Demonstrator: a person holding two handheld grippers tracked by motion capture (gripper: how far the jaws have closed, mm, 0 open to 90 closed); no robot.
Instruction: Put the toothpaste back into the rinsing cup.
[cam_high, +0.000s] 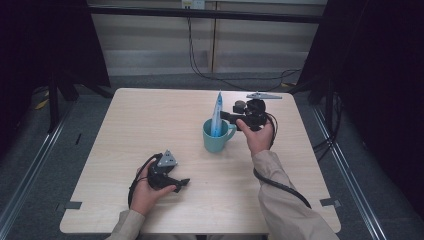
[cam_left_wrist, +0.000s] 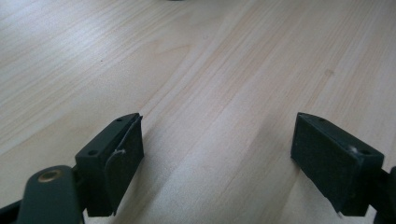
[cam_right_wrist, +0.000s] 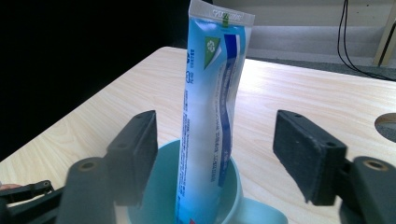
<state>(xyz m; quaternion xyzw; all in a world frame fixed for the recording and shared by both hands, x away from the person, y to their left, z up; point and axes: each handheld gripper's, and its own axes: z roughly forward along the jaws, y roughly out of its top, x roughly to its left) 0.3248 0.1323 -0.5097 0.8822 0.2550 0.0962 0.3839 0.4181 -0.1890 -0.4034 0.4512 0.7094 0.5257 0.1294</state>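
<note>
A blue and white toothpaste tube (cam_high: 216, 114) stands upright in a teal mug (cam_high: 216, 137) near the middle of the table. My right gripper (cam_high: 227, 116) hovers just right of the mug, level with the tube. In the right gripper view the tube (cam_right_wrist: 211, 112) rises from the mug (cam_right_wrist: 233, 196) between the two jaws, and neither pad touches it, so my right gripper (cam_right_wrist: 214, 156) is open. My left gripper (cam_high: 182, 184) rests on the table at the front left. Its jaws stand wide apart over bare wood, so my left gripper (cam_left_wrist: 217, 161) is open and empty.
The light wooden table (cam_high: 150, 125) has free room to the left and front. Black cables (cam_high: 210, 70) hang behind its far edge, and dark frames stand at both sides.
</note>
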